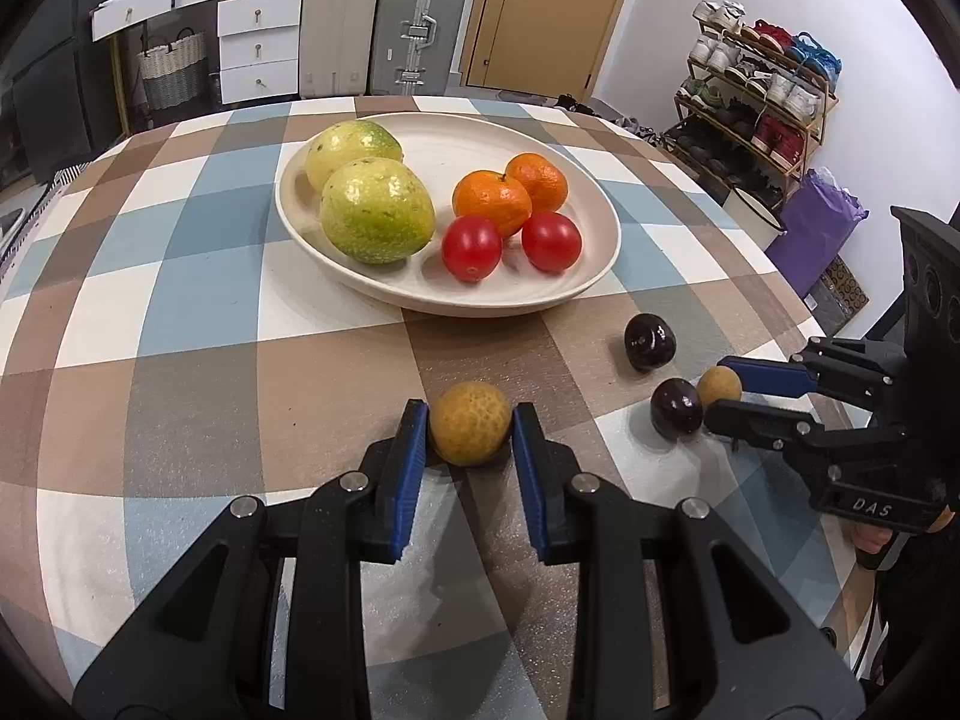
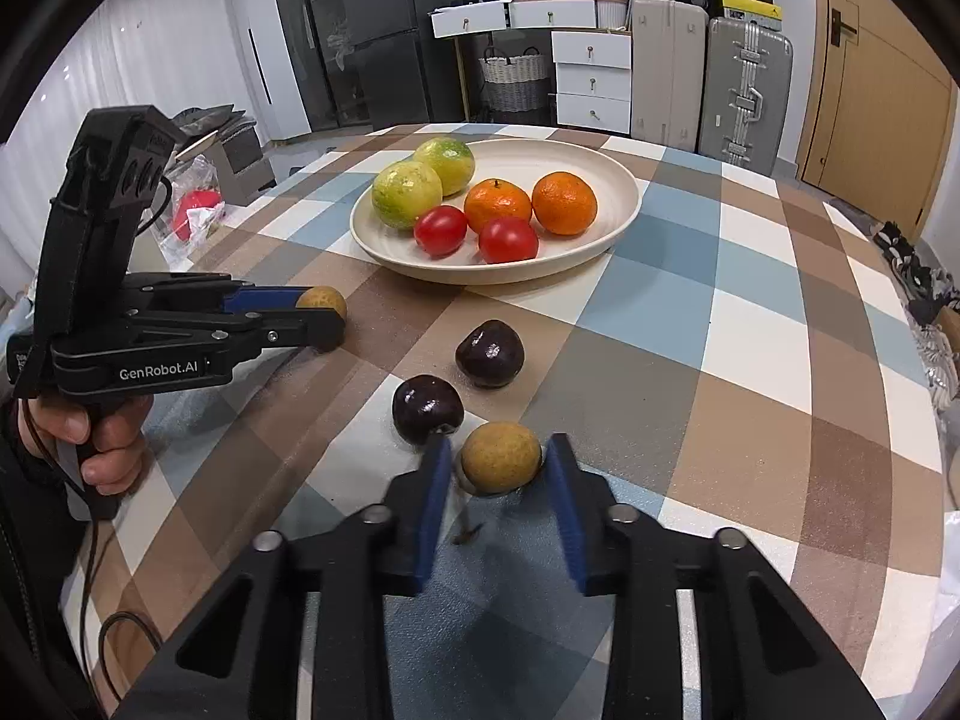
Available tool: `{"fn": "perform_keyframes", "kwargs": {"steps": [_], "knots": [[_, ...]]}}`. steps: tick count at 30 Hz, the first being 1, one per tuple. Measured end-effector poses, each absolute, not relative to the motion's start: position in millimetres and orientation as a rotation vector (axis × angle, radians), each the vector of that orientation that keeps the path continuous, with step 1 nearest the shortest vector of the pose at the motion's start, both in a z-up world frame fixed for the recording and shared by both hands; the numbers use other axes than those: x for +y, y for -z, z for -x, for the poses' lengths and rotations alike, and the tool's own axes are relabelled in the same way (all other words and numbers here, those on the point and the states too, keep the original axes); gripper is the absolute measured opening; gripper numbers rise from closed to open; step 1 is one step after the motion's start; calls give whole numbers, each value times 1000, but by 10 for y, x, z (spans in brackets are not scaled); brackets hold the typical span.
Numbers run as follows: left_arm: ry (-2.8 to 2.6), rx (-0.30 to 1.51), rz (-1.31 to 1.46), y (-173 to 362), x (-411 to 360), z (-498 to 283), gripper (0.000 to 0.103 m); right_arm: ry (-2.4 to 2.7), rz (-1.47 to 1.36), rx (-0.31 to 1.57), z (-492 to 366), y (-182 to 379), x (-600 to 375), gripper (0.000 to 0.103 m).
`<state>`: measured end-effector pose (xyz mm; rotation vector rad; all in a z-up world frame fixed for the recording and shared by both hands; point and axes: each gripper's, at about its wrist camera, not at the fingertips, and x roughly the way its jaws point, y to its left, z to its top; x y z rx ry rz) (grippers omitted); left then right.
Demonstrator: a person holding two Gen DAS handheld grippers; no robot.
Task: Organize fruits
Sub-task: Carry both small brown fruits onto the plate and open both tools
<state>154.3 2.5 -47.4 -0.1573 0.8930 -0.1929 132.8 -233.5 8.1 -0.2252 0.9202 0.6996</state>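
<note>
1. Step in hand, as judged: both grippers are taking hold of the loose tan fruits for transfer to the plate [image 1: 600, 252], which sits at 12 o'clock on the counter [image 1: 180, 360].
2. Left gripper [image 1: 470, 435]: its blue fingers [image 1: 410, 450] are clamped on the left tan fruit [image 1: 470, 431], both pads touching its sides; the fruit appears to rest on the counter.
3. Right gripper [image 2: 499, 461]: its fingers bracket the right tan fruit [image 2: 501, 457]. The right pad touches; a slight gap shows at the left, so the grip looks unfinished.
4. Two dark fruits [image 2: 489, 354] lie loose at 11 o'clock of the right gripper, the nearer one just beside its left finger.
5. Next move, as judged: finish closing, lift straight up, then carry to bare plate surface.
6. Materials: tan fruits round, matt, finely pebbled; dark fruits glossy and smooth; the plate pale, shallow, matt ceramic; the cloth [image 2: 750, 324] woven, checked.
7. The plate holds green fruits [image 1: 377, 210], oranges [image 1: 492, 201] and red tomatoes [image 1: 471, 247], grouped in pairs.
</note>
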Motion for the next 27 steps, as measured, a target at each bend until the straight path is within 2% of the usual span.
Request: {"fn": "perform_keyframes", "kwargs": {"steps": [10, 27], "knots": [[183, 876, 163, 404, 38, -1466, 26, -706, 127, 911, -1351, -200, -2491, 28], [161, 772, 158, 28, 100, -1356, 26, -667, 93, 789, -1409, -686, -2507, 28]]}}
